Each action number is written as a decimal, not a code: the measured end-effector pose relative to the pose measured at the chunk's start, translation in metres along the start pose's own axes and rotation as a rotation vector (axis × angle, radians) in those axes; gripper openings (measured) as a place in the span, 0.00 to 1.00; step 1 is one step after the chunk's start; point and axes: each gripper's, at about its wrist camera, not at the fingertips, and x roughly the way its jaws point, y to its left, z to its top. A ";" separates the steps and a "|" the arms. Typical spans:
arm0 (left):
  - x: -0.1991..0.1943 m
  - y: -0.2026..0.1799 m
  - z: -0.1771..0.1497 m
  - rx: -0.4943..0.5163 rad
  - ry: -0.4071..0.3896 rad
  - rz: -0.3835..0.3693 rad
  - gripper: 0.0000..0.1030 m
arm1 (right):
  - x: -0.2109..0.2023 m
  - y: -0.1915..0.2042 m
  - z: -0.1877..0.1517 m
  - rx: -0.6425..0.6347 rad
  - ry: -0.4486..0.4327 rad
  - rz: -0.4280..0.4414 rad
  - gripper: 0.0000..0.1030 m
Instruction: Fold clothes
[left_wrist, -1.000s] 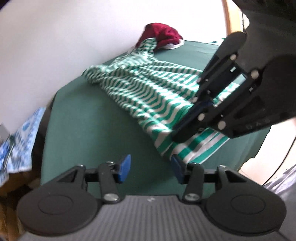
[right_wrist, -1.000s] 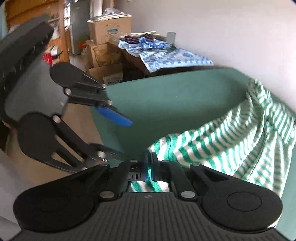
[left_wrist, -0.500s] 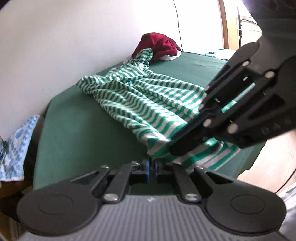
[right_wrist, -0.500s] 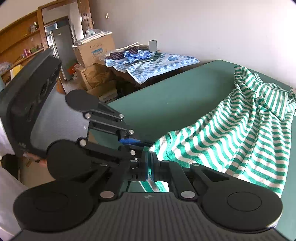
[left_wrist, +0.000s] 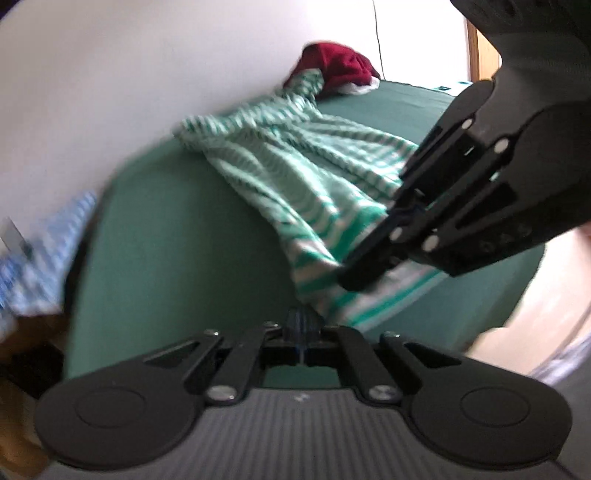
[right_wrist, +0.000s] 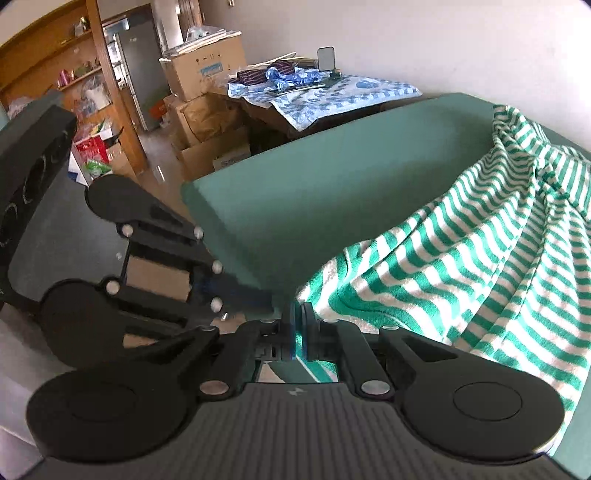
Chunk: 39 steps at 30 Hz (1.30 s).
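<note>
A green-and-white striped garment (left_wrist: 295, 177) lies crumpled across the green table (left_wrist: 177, 240); it also shows in the right wrist view (right_wrist: 461, 258). My left gripper (left_wrist: 302, 325) is shut at the garment's near hem corner; the cloth reaches its pads. My right gripper (right_wrist: 297, 321) is shut on the hem of the striped garment near the table's front edge. In the left wrist view the right gripper (left_wrist: 373, 269) sits just right of the left one. In the right wrist view the left gripper (right_wrist: 255, 295) sits just left.
A dark red garment (left_wrist: 332, 70) lies at the table's far end by the white wall. A side table with a blue patterned cloth (right_wrist: 332, 96), cardboard boxes (right_wrist: 203, 70) and wooden shelves (right_wrist: 74, 74) stand beyond the table's left end.
My left gripper was open a second ago and has shut at the hem corner beside the right gripper. Both grippers have shifted slightly with the hem.
</note>
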 end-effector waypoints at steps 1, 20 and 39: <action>0.001 -0.001 0.003 0.030 -0.017 0.022 0.12 | -0.001 -0.001 0.001 0.007 -0.007 0.002 0.03; 0.014 0.018 0.004 -0.017 0.045 -0.020 0.00 | -0.007 -0.009 -0.031 0.026 0.015 -0.190 0.02; 0.052 0.029 0.056 -0.203 -0.001 -0.107 0.33 | -0.029 -0.069 -0.037 0.402 -0.068 -0.320 0.29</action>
